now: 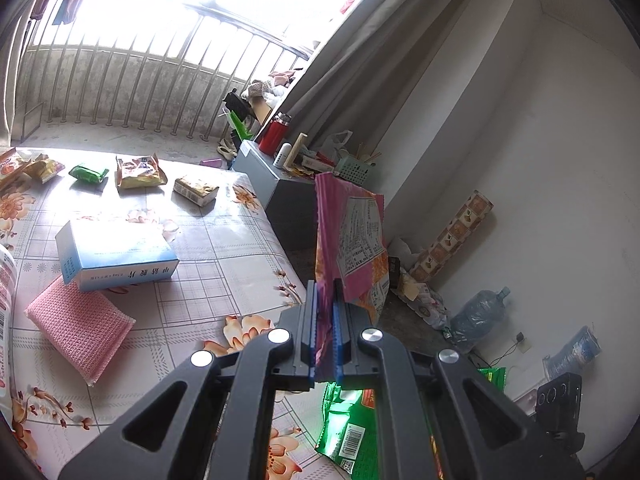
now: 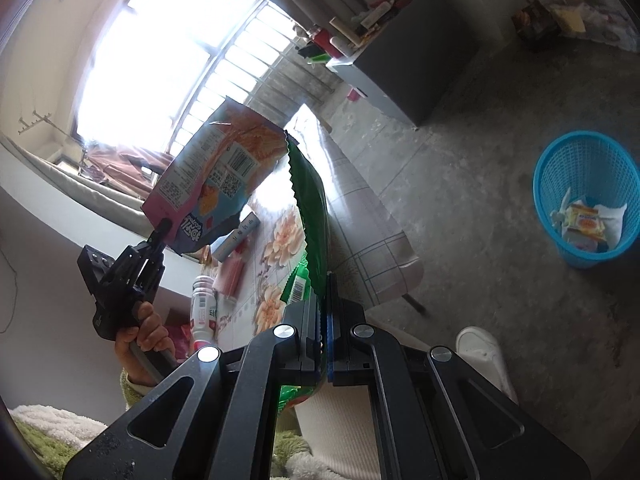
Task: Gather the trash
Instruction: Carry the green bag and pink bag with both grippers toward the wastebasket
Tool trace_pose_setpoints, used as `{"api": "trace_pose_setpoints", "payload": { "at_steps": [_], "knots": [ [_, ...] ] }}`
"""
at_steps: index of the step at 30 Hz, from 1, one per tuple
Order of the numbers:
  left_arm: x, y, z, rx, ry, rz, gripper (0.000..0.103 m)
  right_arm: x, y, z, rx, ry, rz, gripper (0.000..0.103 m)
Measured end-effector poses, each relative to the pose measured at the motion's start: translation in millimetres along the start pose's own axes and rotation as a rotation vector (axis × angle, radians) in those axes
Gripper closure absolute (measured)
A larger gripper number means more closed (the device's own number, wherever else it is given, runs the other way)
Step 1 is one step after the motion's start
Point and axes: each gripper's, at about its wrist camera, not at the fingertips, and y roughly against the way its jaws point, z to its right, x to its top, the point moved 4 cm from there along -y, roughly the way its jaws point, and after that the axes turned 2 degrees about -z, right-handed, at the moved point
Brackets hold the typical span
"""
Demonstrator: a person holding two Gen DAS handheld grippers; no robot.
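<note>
Nearest the left wrist camera, the left gripper [image 1: 325, 300] had its jaws pressed together on the lower edge of a pink snack wrapper [image 1: 352, 236], which stood upright above the fingers and off the table's right edge. The right gripper [image 2: 323, 300] was likewise clamped fully closed, on the crimped edge of a green snack wrapper [image 2: 310, 216] that rose above its fingers and hung slack below them. In the right wrist view the left gripper appeared at left, carried by a hand [image 2: 146, 334], with the pink wrapper held clear of the table [image 2: 360, 208]. Both wrappers were judged light, thin and crinkly, with slippery film faces; they would flop and twist, so a hold on the sealed serrated edge, as taken here, appeared the soundest. A blue waste basket [image 2: 560, 184] stood on the floor well apart from the table's near end and already held some packets and paper. Several items lay on the floral tablecloth: a blue and white box [image 1: 116, 256] near the middle, a pink cloth [image 1: 78, 328] beside it toward the near edge, a small green packet [image 1: 88, 174], a yellow packet [image 1: 140, 172] and a tan packet [image 1: 196, 190] toward the far edge. A white bottle [image 2: 204, 308] stood at the table's near left side. Judged from this, both wrappers were in hand and awaited carrying to the basket, with further trash left on the table
</note>
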Motion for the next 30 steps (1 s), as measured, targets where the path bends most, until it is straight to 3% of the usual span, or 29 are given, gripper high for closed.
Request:
{"api": "trace_pose_setpoints", "payload": {
  "at_steps": [19,30],
  "knots": [
    [-4,-34,75,-0.091,-0.107,-0.042,0.098,12,41,43,-0.011,-0.072,0.141,0.103],
    [-24,-74,136,-0.136,-0.199,-0.100,0.098,17,67,94,-0.019,-0.172,0.207,0.103]
  ]
}}
